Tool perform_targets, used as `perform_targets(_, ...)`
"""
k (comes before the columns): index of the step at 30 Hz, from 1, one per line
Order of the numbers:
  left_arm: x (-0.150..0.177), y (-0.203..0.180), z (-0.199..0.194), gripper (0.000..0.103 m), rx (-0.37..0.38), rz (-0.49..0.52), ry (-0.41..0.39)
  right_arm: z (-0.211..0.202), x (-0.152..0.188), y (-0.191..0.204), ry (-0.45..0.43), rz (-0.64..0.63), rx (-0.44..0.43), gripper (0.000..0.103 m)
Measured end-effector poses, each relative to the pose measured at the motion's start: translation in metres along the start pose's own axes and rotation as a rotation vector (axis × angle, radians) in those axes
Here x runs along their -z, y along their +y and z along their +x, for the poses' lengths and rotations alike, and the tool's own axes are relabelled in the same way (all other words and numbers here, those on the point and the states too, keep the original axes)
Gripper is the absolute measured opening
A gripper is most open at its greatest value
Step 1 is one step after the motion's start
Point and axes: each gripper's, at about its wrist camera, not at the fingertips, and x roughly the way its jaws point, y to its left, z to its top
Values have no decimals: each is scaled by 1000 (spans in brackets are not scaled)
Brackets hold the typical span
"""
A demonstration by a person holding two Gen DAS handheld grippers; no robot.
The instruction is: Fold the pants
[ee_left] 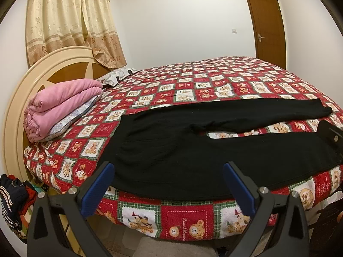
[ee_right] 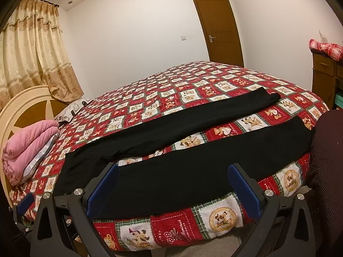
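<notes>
Black pants (ee_left: 193,150) lie spread flat on the bed, waist to the left, both legs running right with a gap between them. They also show in the right wrist view (ee_right: 182,171). My left gripper (ee_left: 168,167) is open and empty, at the bed's near edge by the waist and seat. My right gripper (ee_right: 173,169) is open and empty, at the near edge over the near leg. The right gripper's body shows at the right edge of the left wrist view (ee_left: 331,137), by the near leg's hem.
The bed has a red patchwork bear quilt (ee_left: 193,81). A folded pink blanket (ee_left: 60,109) lies by the cream headboard (ee_left: 19,98). Clothes pile (ee_left: 12,199) sits low left. A wooden dresser (ee_right: 325,72) stands right, a door (ee_right: 218,27) behind.
</notes>
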Motion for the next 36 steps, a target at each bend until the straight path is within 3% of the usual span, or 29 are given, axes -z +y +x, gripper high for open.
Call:
perform_targets(7, 1, 0, 8, 103, -2, 7, 16, 7, 1, -4, 15, 11, 1, 102)
perform_targets(14, -1, 20, 44, 103, 56, 24, 87, 23, 3, -12, 41, 12, 6, 102)
perform_targets(22, -25, 112, 128, 103, 14, -51, 170, 55, 11, -13, 68, -100, -30, 102)
perform_targets(27, -51, 155, 194, 103, 85, -128, 244, 76, 9, -10, 112, -129, -17, 102)
perform_targets(33, -77, 178, 258, 99, 210, -254, 305, 95, 3, 5, 141, -196, -17, 102)
perform_targets(36, -86, 180, 293, 99, 210, -255, 348, 105, -1, 12, 160, -223, -31, 102)
